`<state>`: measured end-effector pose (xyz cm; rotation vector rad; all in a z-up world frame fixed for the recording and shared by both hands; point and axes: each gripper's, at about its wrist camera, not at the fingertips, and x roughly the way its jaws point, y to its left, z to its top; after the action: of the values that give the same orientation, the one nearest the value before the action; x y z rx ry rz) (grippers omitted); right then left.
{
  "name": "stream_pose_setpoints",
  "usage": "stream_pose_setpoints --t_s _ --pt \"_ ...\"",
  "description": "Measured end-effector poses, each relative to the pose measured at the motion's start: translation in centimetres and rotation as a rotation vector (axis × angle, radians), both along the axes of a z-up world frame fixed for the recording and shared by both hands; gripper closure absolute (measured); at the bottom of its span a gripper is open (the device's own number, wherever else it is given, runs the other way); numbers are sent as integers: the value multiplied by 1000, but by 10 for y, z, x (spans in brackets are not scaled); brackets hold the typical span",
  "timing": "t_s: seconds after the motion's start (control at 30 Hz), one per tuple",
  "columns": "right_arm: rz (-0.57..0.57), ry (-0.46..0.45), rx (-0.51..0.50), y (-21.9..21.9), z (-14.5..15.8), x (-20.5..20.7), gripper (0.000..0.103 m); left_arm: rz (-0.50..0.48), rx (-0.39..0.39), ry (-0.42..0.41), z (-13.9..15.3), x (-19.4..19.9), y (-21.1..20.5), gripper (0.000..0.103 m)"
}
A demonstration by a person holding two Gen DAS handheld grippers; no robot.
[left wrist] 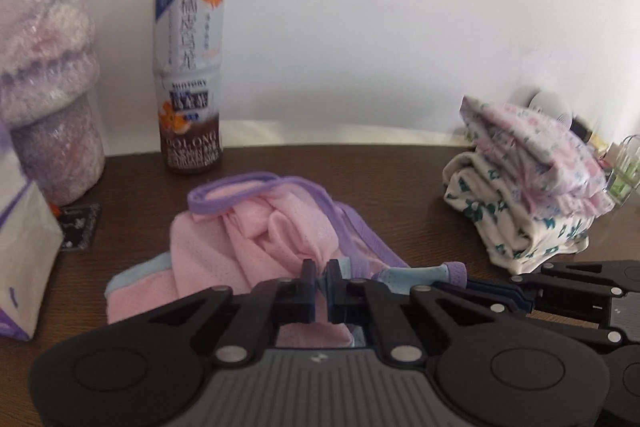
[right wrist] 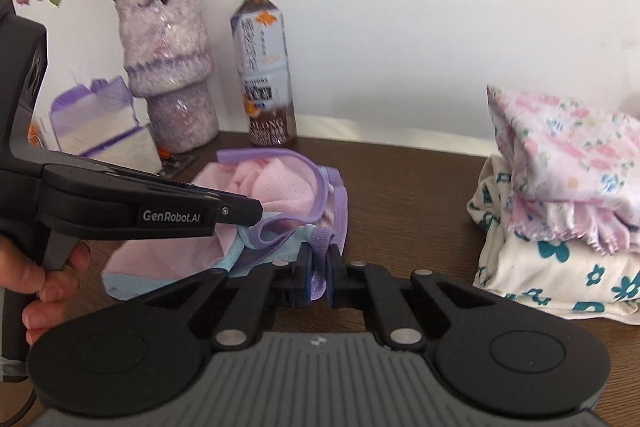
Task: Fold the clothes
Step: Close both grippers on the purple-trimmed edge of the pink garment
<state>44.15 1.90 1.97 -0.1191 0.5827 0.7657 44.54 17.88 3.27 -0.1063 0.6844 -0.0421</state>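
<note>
A crumpled pink mesh garment [left wrist: 248, 239] with purple trim and a light-blue hem lies on the dark wooden table [left wrist: 380, 187]. My left gripper [left wrist: 320, 277] is shut on a pink fold at its near edge. My right gripper [left wrist: 460, 285] pinches the blue-and-purple corner just to the right. In the right wrist view, the right gripper [right wrist: 319, 267] is shut on a purple trim strip of the garment [right wrist: 280, 183]. The left gripper [right wrist: 250, 215] reaches in from the left, closed on the fabric, and a hand [right wrist: 40, 279] holds its handle.
A stack of folded floral clothes [left wrist: 532, 195] [right wrist: 560, 211] sits at the right. Along the wall stand an oolong tea bottle [left wrist: 188, 67] [right wrist: 266, 75] and a fuzzy purple vase [left wrist: 48, 87] [right wrist: 172, 75] with flowers. A tissue pack [left wrist: 20, 259] [right wrist: 104, 131] lies far left.
</note>
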Motion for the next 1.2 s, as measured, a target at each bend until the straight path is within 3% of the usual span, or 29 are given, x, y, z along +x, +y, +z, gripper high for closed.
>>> stream_pose_setpoints --t_s 0.13,0.2,0.27,0.33,0.63,0.7,0.77,0.8,1.0,1.2 --pt "18 -24 -21 -3 17 -15 97 -14 28 -72 27 -20 -3 100" --pt "25 -34 -58 -4 20 -25 92 -30 33 -110 42 -32 -8 101" --pt "27 -60 -81 -5 24 -36 66 -47 46 -145 56 -44 -15 101" --pt "37 -118 -68 -8 32 -50 58 -64 58 -176 70 -56 -22 101" --pt "51 -196 83 -17 85 -88 56 -142 76 -290 129 -117 -55 101" --pt "71 -187 119 -22 96 -93 59 -147 87 -317 142 -133 -61 101" --pt "90 -181 156 -27 109 -100 93 -153 83 -346 154 -147 -66 101" --pt "97 -183 179 -31 116 -106 98 -157 80 -361 161 -154 -67 101" --pt "69 -323 249 -60 177 -153 100 -165 90 -482 210 -203 -84 101" --pt "6 -501 348 -105 269 -207 100 -161 63 -657 285 -260 -104 101"
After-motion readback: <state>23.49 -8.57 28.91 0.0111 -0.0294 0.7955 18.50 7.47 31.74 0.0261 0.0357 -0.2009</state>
